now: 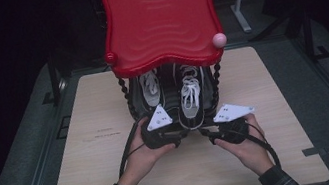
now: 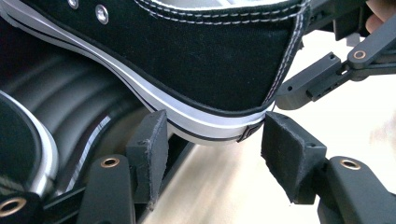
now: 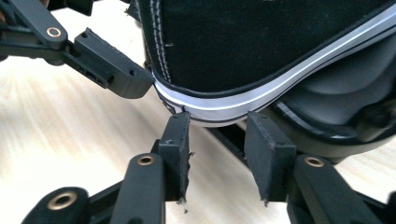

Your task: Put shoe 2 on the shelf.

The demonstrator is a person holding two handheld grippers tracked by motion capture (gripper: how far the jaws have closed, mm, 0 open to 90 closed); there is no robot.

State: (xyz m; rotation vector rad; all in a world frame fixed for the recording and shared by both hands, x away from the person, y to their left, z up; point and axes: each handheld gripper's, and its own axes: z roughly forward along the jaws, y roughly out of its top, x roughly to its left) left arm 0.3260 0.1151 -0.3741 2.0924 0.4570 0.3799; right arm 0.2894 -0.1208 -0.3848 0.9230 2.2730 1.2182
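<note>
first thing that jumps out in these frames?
The bright red tray topping the little rack at the table's far middle. Under it, on the black lower shelf, sit two black sneakers with white laces, and the left gripper and right gripper both reach for the right-hand shoe's heel.

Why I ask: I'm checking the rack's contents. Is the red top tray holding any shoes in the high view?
No, the red tray lies bare, while both black sneakers sit on the shelf beneath it.

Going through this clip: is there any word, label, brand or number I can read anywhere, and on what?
None can be read.
Tabletop: a faint dark printed line left of the shoe rack, too small and blurred to read.
Black sneaker: a small dark heel tab on the sole, no legible letters.
</note>
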